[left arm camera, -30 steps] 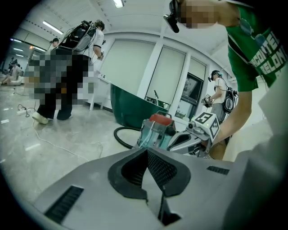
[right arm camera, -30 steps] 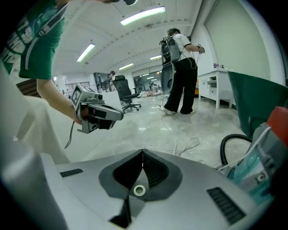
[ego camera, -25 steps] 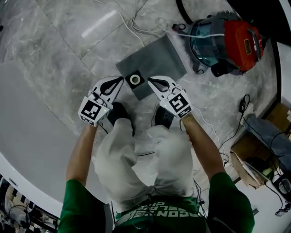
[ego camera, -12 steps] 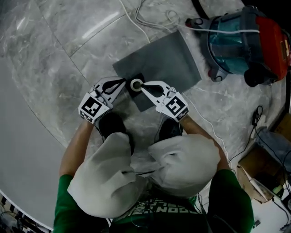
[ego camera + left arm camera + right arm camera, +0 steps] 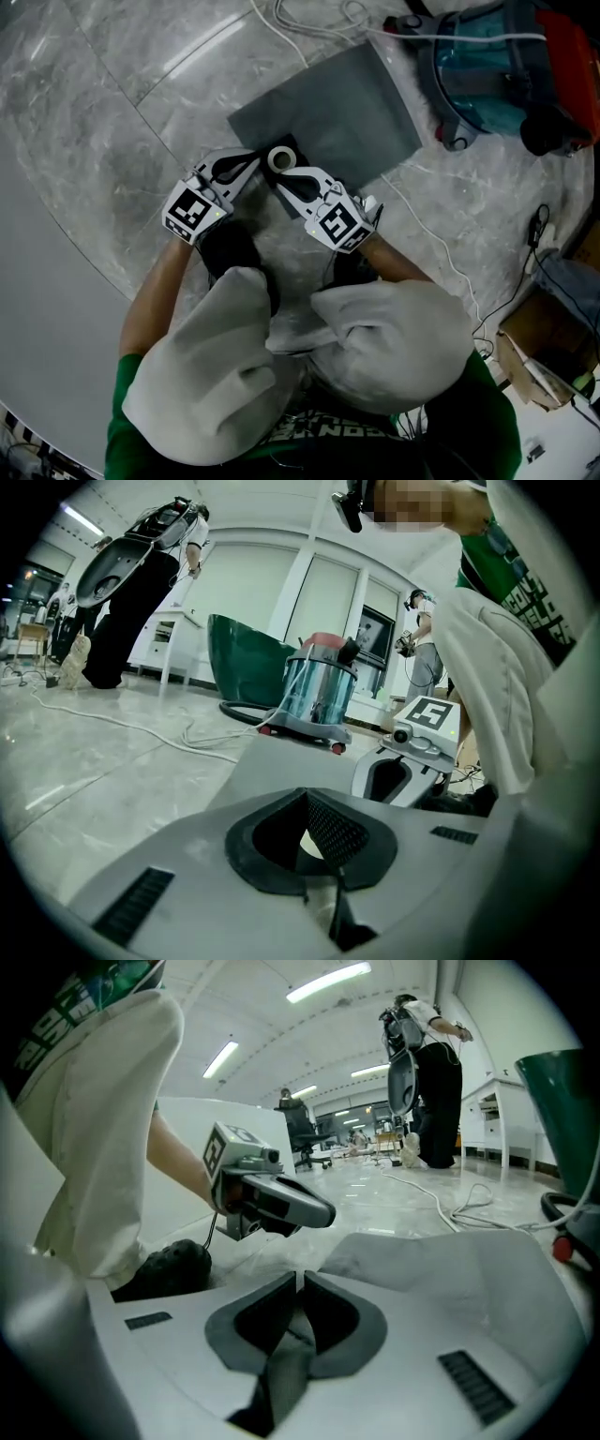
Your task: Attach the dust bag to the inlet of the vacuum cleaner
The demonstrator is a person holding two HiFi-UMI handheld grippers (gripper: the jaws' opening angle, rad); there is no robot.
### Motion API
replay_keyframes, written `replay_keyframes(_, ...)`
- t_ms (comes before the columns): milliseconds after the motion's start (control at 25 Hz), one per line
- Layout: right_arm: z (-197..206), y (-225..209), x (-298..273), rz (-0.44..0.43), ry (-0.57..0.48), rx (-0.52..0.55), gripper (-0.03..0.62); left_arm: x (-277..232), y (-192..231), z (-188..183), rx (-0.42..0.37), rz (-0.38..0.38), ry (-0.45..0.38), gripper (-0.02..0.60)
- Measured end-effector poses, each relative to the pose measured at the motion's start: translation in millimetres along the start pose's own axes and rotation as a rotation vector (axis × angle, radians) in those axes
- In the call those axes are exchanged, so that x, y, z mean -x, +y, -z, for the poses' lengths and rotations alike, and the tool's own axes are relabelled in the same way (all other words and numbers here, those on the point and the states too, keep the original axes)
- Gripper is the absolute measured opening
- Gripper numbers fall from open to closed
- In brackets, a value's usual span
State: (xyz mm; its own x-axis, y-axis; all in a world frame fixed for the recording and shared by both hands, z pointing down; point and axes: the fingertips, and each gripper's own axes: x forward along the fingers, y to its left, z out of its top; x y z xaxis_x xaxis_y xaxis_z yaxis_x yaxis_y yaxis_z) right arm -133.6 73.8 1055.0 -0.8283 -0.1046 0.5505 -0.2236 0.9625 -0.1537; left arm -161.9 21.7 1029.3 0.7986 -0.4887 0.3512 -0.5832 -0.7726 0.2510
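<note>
The grey dust bag (image 5: 333,108) lies flat on the marble floor, its black collar with a white ring (image 5: 279,157) at the near end. My left gripper (image 5: 254,162) is shut and empty, its tips just left of the ring. My right gripper (image 5: 278,178) is shut too, with its tips at the ring's near edge. The vacuum cleaner (image 5: 502,66), teal drum and red top, stands beyond the bag at the upper right. In the left gripper view the shut left gripper (image 5: 303,795) points over the bag (image 5: 281,757) toward the vacuum (image 5: 317,691). The right gripper view shows the shut right gripper (image 5: 298,1281) low over the bag (image 5: 450,1260).
A white cable (image 5: 300,28) loops on the floor behind the bag, and another runs past my right arm (image 5: 441,253). Black leads and cardboard boxes (image 5: 539,342) crowd the right side. The person's dark shoes (image 5: 230,248) are just behind the grippers. Other people stand far off.
Both grippers have sunk toward the floor and closed in on the bag's collar, the right one sliding left to the ring. The person has crouched lower; the bag looks nearer.
</note>
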Motion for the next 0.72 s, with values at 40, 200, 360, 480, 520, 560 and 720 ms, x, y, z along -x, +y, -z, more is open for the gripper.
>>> replay_keyframes(40,5,4,-3,0.006,0.014,0.03,0.013,0,1,2,-0.006,0.0,0.001,0.002)
replay_keyframes(200,21,13,-14,0.044,0.076,0.142,0.122,1,7,8,-0.016,-0.005,0.011,0.002)
replay_keyframes(360,35,15,-21,0.095,0.144,0.228,0.127,1,7,13,-0.015,0.001,0.031,0.002)
replay_keyframes(480,41,12,-24,0.144,0.175,0.273,0.13,0,4,16,-0.019,0.008,0.045,0.002)
replay_keyframes(520,39,11,-23,0.159,0.17,0.278,0.13,0,3,17,-0.023,0.01,0.049,0.002)
replay_keyframes(560,36,11,-21,0.176,0.159,0.278,0.13,-1,2,17,-0.028,0.011,0.052,0.002)
replay_keyframes(720,20,2,-9,0.247,0.105,0.258,0.129,-2,4,15,-0.047,0.014,0.055,0.003)
